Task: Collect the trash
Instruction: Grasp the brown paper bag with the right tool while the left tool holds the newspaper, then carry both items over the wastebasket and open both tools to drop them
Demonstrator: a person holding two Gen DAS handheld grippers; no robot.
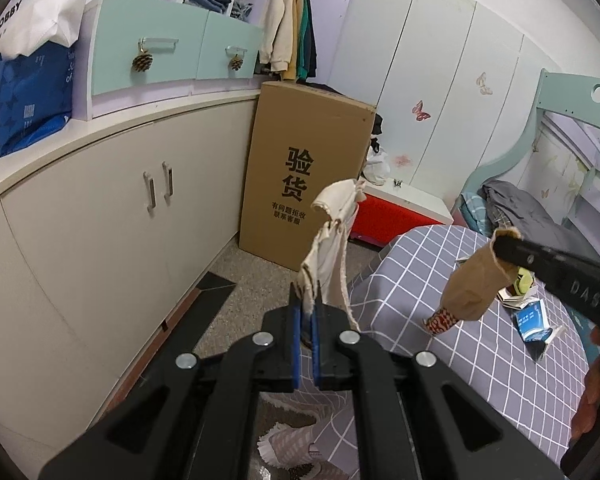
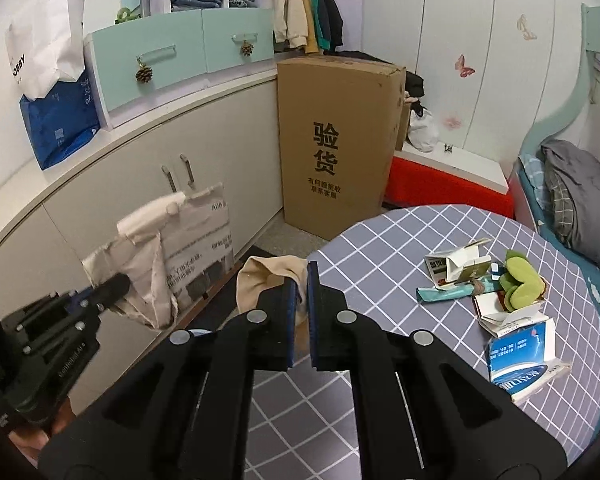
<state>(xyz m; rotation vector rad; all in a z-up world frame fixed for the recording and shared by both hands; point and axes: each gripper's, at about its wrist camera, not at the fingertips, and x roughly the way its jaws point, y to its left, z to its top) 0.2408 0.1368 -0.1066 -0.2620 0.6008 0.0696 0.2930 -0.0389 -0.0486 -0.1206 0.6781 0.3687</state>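
You see: counter cloth (image 2: 400, 240) grey-purple, white grid | cardboard box (image 2: 336, 140) brown, black print | drawers (image 2: 148, 64) mint green | carton (image 2: 520, 360) blue and white | your tongs (image 2: 300, 296) black, blue pads | storage box (image 2: 440, 188) red, white lid

the surface (image 2: 380, 240) stands in the right of the room, with a bed (image 2: 572, 200) behind it on the right. on the surface's right part lies a cluster of torn cartons (image 2: 460, 268), and nearer, by its right edge, a flattened box (image 2: 524, 360). a tall cardboard box (image 2: 336, 140) stands on the floor behind the surface, against a long cabinet (image 2: 120, 184) running along the left wall. a bag (image 2: 56, 116) sits on the cabinet top at left. the left tool (image 1: 306, 296) holds a paper bag (image 1: 332, 240) up left of the surface; the right tool (image 2: 300, 284) holds a paper cup (image 1: 476, 280) above the surface.
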